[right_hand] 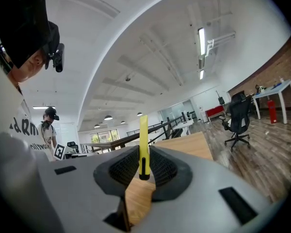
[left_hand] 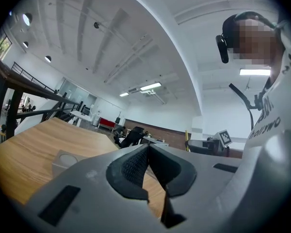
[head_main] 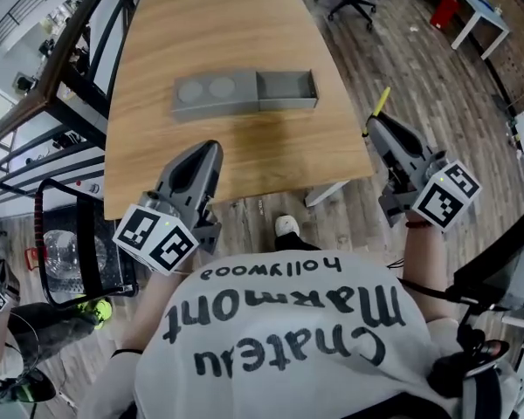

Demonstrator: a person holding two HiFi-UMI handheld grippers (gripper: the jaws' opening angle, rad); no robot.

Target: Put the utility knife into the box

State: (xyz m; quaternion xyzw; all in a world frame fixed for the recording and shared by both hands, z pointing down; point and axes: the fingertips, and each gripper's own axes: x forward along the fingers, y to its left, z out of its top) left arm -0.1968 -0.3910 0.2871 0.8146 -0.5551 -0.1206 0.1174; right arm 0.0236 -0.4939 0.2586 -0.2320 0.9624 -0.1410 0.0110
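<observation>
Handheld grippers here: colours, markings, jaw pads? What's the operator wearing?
The left gripper and right gripper are matte grey moulded plastic shells, each tapering to two jaws lined with black textured pads. Each carries a white cube with black square markers at its rear. No cables visible. The person wears a white T-shirt with black lettering.
</observation>
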